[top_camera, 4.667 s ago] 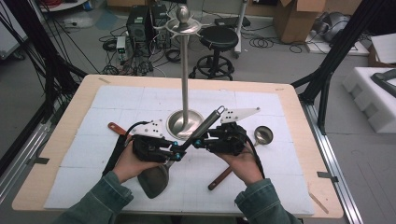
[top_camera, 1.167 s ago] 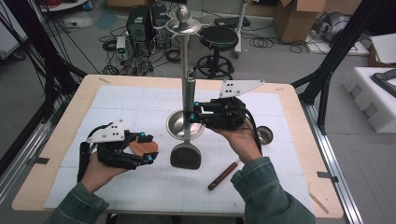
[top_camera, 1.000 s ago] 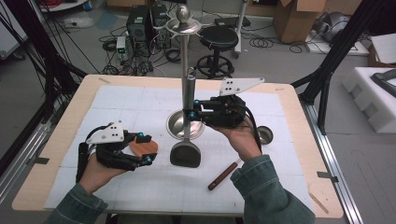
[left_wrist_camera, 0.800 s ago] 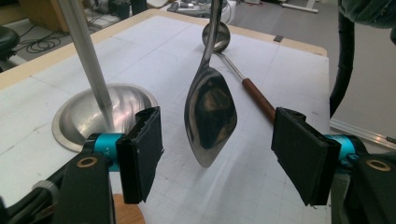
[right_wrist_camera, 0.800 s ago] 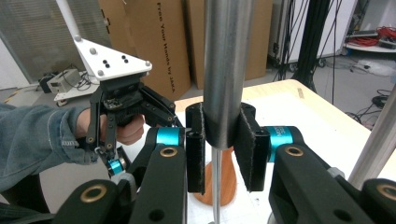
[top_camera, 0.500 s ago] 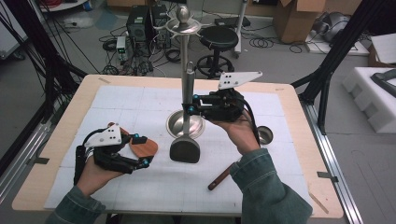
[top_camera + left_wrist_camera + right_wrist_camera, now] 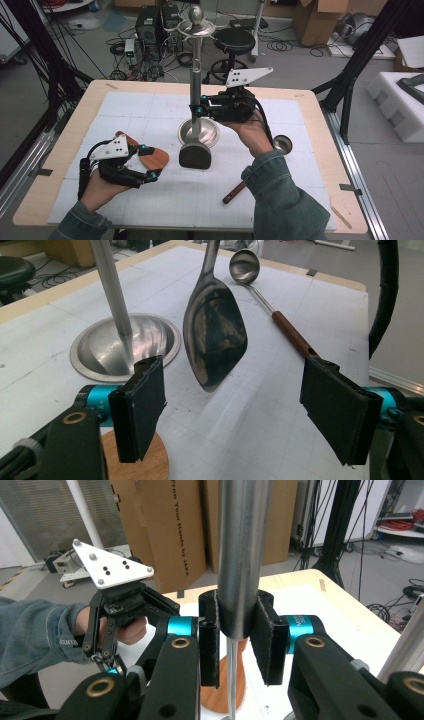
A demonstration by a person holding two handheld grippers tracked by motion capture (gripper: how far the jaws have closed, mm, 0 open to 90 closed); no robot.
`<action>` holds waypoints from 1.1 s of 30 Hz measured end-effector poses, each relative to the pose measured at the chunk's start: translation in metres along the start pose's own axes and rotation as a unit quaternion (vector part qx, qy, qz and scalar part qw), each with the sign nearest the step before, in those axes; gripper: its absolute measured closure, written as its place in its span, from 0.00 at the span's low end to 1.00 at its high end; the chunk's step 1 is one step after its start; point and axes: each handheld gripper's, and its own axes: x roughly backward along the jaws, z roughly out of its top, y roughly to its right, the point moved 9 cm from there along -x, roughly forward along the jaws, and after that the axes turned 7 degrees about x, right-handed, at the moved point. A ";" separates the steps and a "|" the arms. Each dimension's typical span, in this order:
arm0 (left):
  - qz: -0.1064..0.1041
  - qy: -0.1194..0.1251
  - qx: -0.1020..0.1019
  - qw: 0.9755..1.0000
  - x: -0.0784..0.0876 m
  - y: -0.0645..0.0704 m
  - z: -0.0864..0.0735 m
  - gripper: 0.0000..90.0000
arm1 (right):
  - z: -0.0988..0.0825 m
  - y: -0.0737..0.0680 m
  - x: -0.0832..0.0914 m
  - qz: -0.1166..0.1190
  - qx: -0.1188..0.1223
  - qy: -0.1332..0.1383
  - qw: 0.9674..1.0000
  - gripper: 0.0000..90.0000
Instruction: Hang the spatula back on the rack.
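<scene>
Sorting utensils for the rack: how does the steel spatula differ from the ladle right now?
The spatula is held upright, blade down, in the right gripper; the ladle lies flat on the table. The spatula has a broad flat blade, the ladle a small round bowl. The spatula's handle is steel, the ladle's brown wood. Both have shiny metal heads.
</scene>
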 end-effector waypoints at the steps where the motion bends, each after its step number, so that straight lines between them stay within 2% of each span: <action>1: 0.000 -0.001 0.001 1.000 0.000 0.000 -0.001 0.29 | 0.000 0.001 -0.001 -0.001 -0.001 0.002 1.000 0.84; 21: 0.001 0.002 0.006 1.000 0.003 -0.002 -0.005 0.29 | 0.018 0.013 0.002 -0.008 -0.002 0.013 1.000 0.84; 33: -0.001 0.006 0.005 1.000 0.004 -0.002 -0.004 0.29 | 0.022 0.020 -0.004 0.000 0.000 0.011 1.000 0.84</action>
